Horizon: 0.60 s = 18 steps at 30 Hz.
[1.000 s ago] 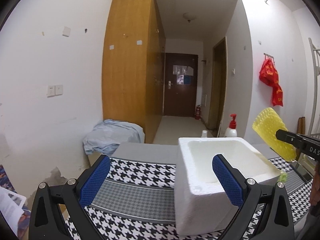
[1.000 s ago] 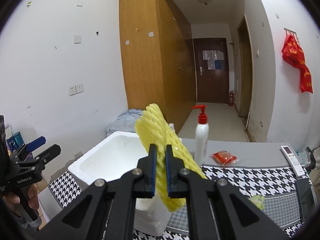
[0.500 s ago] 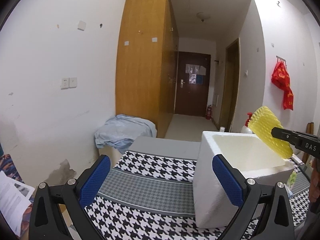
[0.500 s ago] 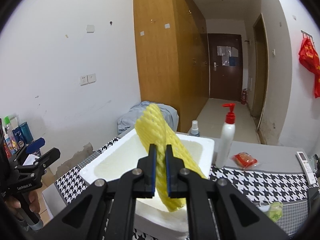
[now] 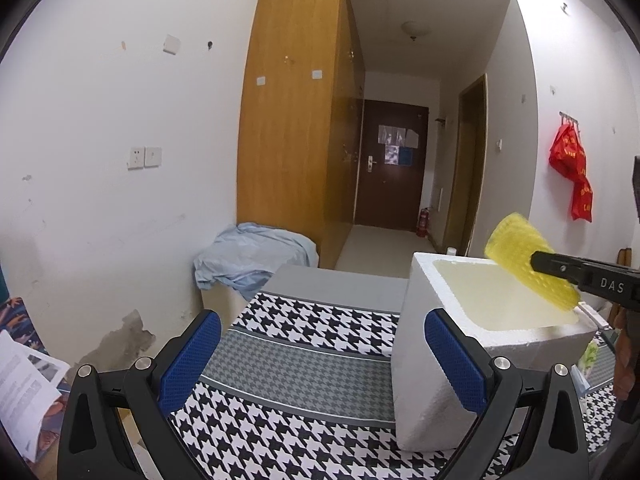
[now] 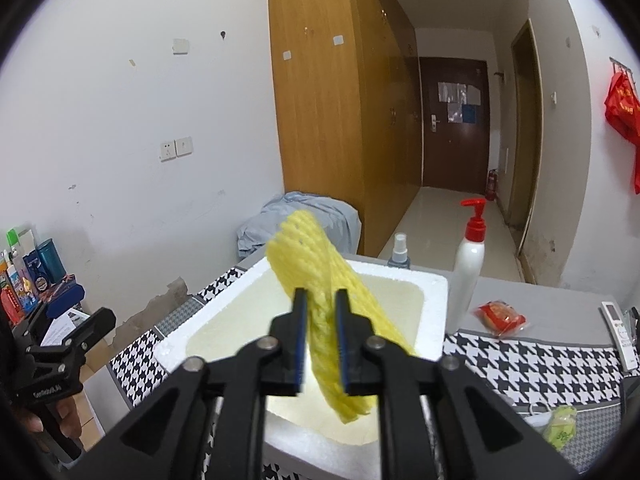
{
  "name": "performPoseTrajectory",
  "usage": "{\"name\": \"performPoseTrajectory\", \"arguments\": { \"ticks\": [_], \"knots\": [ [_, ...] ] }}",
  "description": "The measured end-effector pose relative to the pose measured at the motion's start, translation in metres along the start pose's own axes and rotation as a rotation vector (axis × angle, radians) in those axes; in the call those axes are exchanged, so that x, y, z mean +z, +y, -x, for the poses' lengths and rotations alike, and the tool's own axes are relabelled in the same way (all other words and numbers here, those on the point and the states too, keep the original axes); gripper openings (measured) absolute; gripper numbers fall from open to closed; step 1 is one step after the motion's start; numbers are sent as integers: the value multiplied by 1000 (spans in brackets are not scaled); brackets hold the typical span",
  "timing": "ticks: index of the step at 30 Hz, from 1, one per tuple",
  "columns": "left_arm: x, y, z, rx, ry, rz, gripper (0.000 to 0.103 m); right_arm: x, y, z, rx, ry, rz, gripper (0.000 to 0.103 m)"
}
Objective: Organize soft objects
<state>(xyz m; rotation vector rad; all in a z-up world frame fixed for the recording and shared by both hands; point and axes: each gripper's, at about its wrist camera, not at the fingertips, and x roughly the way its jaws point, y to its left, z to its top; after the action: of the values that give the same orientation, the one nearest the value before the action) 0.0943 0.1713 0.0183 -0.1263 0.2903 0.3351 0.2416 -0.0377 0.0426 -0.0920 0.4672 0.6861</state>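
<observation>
On the houndstooth tablecloth (image 6: 528, 364), the right gripper (image 6: 320, 340), jaws just parting around the yellow foam net (image 6: 320, 280), releases it above the empty foam box (image 6: 434, 280); left gripper (image 5: 320, 360) gapes idle; green item (image 6: 560, 428) remains.

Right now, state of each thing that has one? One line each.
right gripper: jaws have just been opening, yellow foam net between them
yellow foam net: tilted, over the foam box, not yet dropped
foam box: lidless, nothing visible inside
left gripper: open, holding nothing
pump bottle: upright behind the box
spray bottle: upright, capped
hallway door: closed
</observation>
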Motion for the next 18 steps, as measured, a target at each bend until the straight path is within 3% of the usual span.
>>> {"name": "performPoseTrajectory", "arguments": {
  "ticks": [4, 7, 18],
  "knots": [
    [-2, 1, 3, -9, 0, 14, 102, -1, 2, -5, -13, 29, -4, 65],
    [-3, 0, 4, -9, 2, 9, 102, -1, 4, 0, -14, 12, -6, 76],
    [-4, -16, 15, -45, 6, -13, 102, -3, 1, 20, -6, -20, -11, 82]
  ]
}}
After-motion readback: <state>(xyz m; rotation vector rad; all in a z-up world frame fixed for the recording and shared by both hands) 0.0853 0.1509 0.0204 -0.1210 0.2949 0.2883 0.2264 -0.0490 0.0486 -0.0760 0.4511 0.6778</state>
